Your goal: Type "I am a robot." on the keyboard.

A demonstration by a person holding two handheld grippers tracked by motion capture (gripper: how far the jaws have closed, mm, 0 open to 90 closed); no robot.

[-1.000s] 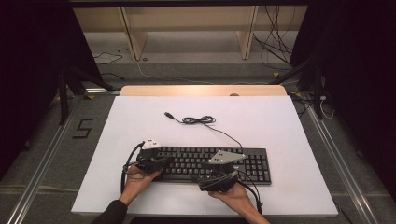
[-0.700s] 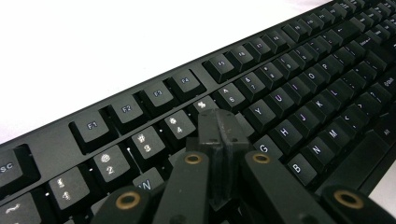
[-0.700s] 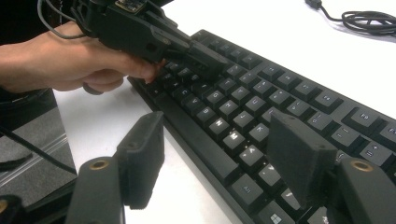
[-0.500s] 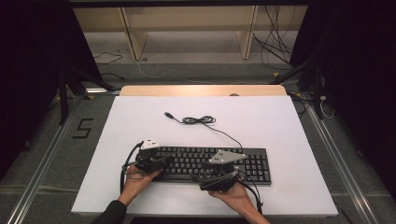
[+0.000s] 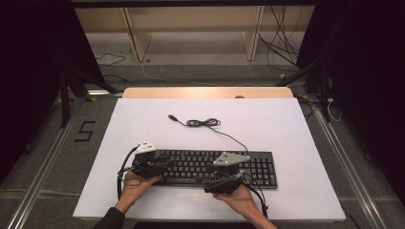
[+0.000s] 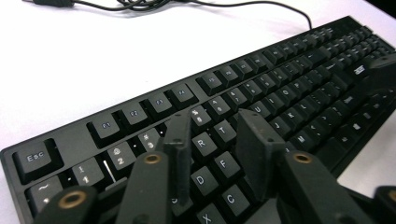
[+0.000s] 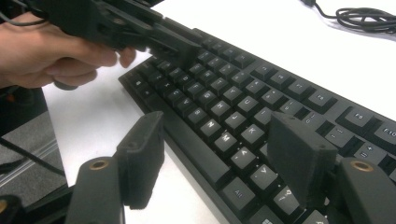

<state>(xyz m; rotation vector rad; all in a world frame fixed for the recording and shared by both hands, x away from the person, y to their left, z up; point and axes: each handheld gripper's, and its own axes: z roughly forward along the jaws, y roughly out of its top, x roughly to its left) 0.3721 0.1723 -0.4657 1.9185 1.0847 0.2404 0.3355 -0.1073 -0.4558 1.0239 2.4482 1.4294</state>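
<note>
A black keyboard lies near the front of the white table. Its cable is coiled behind it and ends in a loose plug. My left gripper hovers over the keyboard's left end, above the R and F keys. Its jaws have just been opening and stand apart with nothing between them. My right gripper stands open wide over the keyboard's front edge, near the bottom letter row, and holds nothing.
A wooden strip borders the table's far edge, with shelving and loose cables on the floor beyond. Metal rails run along both sides. White table surface stretches behind and to the right of the keyboard.
</note>
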